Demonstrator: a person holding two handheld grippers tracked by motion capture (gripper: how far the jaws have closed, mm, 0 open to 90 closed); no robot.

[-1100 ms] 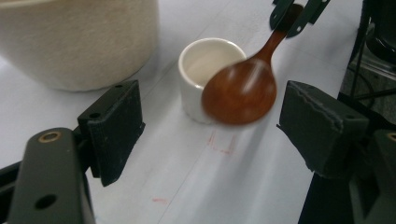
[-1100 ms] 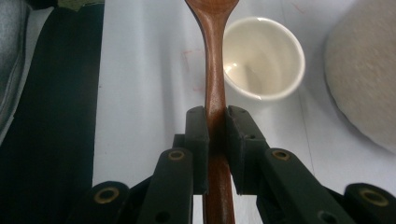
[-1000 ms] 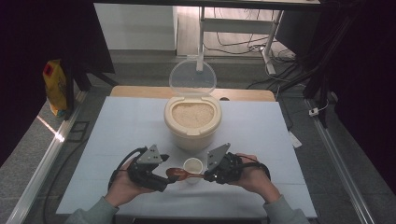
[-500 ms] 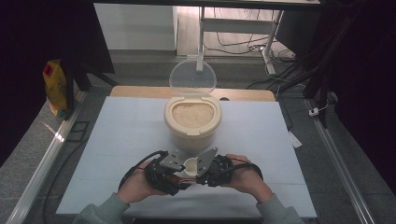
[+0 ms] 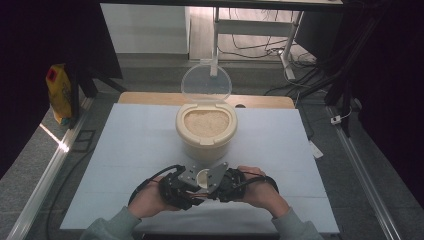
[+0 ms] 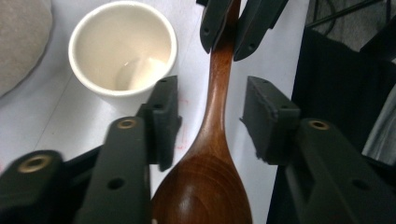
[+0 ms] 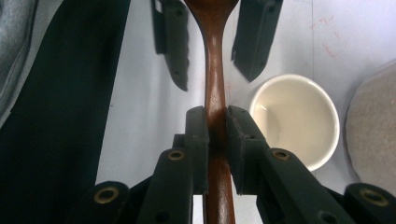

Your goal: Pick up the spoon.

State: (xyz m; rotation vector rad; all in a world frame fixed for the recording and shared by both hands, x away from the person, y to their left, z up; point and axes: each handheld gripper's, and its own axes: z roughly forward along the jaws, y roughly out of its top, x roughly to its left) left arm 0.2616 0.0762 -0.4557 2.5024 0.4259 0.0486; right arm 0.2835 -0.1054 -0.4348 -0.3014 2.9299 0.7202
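A brown wooden spoon (image 6: 201, 196) lies on the white table sheet, bowl towards my left gripper. My left gripper (image 6: 212, 116) is open, its pads on either side of the spoon's neck without touching it. My right gripper (image 7: 215, 126) faces it and is shut on the spoon's handle (image 7: 212, 56). An empty white cup (image 6: 122, 46) (image 7: 294, 119) stands upright right beside the spoon. In the high view the left gripper (image 5: 192, 190) and the right gripper (image 5: 215, 186) meet tip to tip near the table's front edge, with the cup (image 5: 203, 177) just behind them.
A cream tub (image 5: 205, 146) full of rice stands just behind the cup, its clear lid (image 5: 206, 82) hinged up. A yellow bag (image 5: 59, 92) sits on the floor at far left. The white sheet (image 5: 125, 145) lies bare on both sides of the tub.
Both hands have moved inward until the grippers meet at the cup. The spoon, seen lying between them a second ago, now sits under the grippers.
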